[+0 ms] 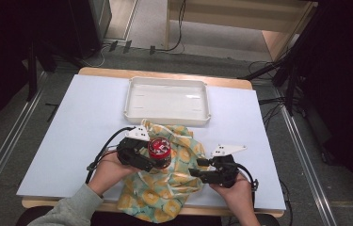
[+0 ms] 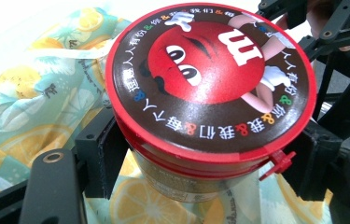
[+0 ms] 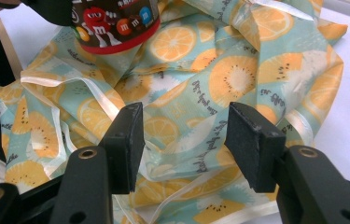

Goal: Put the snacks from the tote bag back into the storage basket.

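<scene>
Clearly, the left gripper (image 2: pixel 210 158) clamps the round M&M's candy tub (image 2: pixel 210 88) by its sides, one black jaw on each flank, above the fruit-print cloth bag (image 3: pixel 200 70). Opposite, the right gripper (image 3: pixel 184 144) holds its jaws spread over the bag's rumpled fabric, gripping nothing.

White "m" and Chinese characters on candy tub lid (image 2: pixel 210 77)

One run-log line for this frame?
left gripper: shut on candy tub, above fruit-print bag | right gripper: open over bag | tray: empty
</scene>
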Demonstrator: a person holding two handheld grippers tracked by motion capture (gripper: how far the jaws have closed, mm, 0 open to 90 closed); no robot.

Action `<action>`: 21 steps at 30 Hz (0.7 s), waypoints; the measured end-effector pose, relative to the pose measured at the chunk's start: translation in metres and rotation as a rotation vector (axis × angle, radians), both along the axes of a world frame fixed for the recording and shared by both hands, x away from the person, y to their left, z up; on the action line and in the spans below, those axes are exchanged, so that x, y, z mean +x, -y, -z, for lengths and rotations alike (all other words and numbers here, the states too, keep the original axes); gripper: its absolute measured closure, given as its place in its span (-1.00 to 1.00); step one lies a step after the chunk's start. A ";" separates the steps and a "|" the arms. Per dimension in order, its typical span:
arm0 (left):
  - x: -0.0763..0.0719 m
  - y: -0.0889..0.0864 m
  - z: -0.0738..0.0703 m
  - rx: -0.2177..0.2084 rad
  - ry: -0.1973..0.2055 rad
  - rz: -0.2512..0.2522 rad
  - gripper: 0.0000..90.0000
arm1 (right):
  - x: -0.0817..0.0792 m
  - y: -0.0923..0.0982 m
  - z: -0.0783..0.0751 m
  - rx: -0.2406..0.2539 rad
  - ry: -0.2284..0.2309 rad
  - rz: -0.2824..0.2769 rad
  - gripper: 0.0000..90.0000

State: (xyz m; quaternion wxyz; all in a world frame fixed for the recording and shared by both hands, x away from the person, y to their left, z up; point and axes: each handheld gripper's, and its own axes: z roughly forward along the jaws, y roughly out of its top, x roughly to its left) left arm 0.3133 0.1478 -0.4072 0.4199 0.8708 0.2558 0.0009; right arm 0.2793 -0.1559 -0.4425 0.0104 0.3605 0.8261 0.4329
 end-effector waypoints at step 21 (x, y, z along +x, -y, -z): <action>-0.002 -0.021 -0.018 0.004 -0.008 -0.037 -0.42 | 0.001 -0.002 0.000 -0.002 0.000 -0.012 0.06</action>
